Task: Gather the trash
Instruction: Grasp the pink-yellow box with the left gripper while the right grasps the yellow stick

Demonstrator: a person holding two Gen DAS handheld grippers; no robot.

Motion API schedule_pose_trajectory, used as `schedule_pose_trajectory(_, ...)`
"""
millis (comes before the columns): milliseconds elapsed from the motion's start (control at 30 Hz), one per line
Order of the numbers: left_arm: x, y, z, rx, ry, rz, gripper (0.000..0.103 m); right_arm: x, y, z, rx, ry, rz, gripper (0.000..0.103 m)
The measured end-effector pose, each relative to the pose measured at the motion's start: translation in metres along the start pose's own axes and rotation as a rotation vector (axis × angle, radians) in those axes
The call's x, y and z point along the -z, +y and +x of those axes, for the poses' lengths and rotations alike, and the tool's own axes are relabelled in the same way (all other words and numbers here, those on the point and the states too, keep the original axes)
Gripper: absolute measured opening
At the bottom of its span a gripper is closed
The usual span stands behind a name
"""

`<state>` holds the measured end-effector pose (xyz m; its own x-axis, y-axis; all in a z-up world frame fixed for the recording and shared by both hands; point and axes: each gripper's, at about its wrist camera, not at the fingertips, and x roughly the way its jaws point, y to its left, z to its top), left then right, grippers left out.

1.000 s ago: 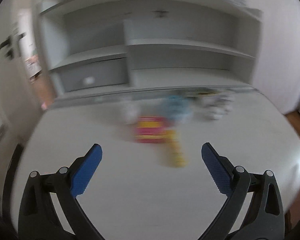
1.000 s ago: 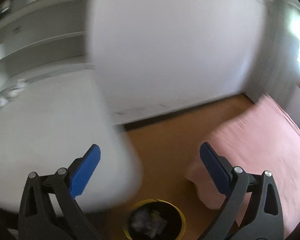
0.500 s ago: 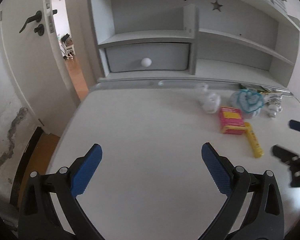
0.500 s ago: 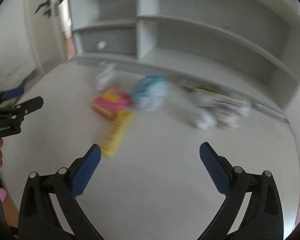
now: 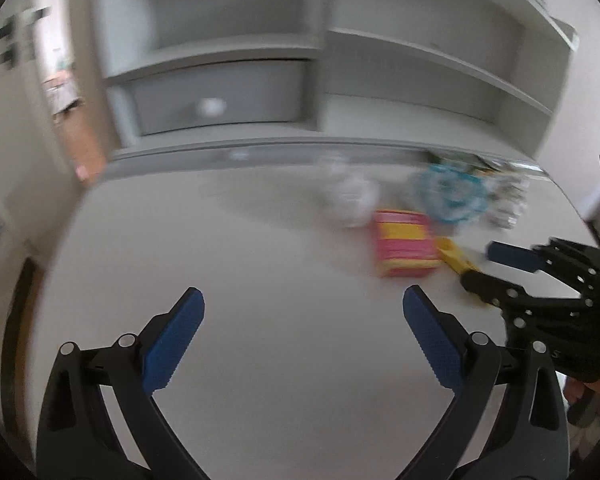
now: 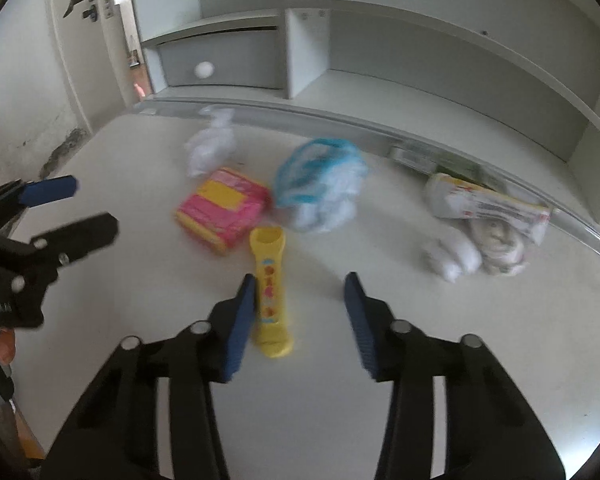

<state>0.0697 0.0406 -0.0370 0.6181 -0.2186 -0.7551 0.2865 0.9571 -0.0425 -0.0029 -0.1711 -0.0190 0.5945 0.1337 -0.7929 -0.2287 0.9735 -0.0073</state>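
Note:
Trash lies at the back of a white desk (image 6: 332, 392): a yellow tube (image 6: 270, 292), a pink and yellow box (image 6: 222, 208), a blue and white plastic bag (image 6: 320, 184), a white crumpled bag (image 6: 212, 148). My right gripper (image 6: 300, 280) hangs over the tube, its jaws closing. The tube lies between them against the left pad, and the right pad stands well clear of it. My left gripper (image 5: 302, 296) is open over bare desk with nothing between its fingers. The left wrist view is blurred and shows the box (image 5: 404, 242) and the right gripper (image 5: 480, 264) at the right.
A printed wrapper (image 6: 488, 204) and a white wad (image 6: 452, 256) lie at the desk's back right. A grey shelf unit with a drawer (image 6: 220, 64) stands behind the desk. A door (image 6: 84, 40) stands ajar at the left. The left gripper (image 6: 90, 206) shows at the left edge.
My right gripper swung from over the floor and a yellow-rimmed bin to the desk, then narrowed its jaws around the yellow tube. My left gripper drifted toward the trash.

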Motion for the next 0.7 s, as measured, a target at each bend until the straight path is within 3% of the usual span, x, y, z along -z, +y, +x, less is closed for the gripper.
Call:
schedule_pose_trajectory(100,-0.010,-0.024,0.017,0.045,0.020,0.031,0.097,0.007,-0.021,-0.006,0.001,-0.005,0.025,0.030)
schedule_pose_trajectory(200,-0.013,-0.041,0.029,0.055,0.047,0.066,0.097,0.009,-0.021,-0.008,-0.017,0.003,-0.016,0.030)
schedule_pose_trajectory(367,-0.017,-0.042,0.041,0.059,0.078,0.043,0.096,-0.004,-0.010,0.003,-0.075,0.012,-0.116,0.029)
schedule_pose_trajectory(467,-0.023,-0.044,0.046,0.053,0.091,0.033,0.096,-0.009,-0.006,0.010,-0.097,0.010,-0.123,0.021)
schedule_pose_trajectory(533,-0.028,-0.047,0.050,0.065,0.099,0.043,0.083,-0.007,-0.004,0.009,-0.105,0.006,-0.130,0.014)
schedule_pose_trajectory(667,-0.035,-0.059,0.056,0.041,0.098,0.084,0.042,-0.002,-0.008,0.004,-0.103,0.003,-0.126,0.014)
schedule_pose_trajectory(700,-0.034,-0.059,0.055,0.047,0.096,0.085,0.042,0.001,-0.011,0.001,-0.096,0.002,-0.116,0.014)
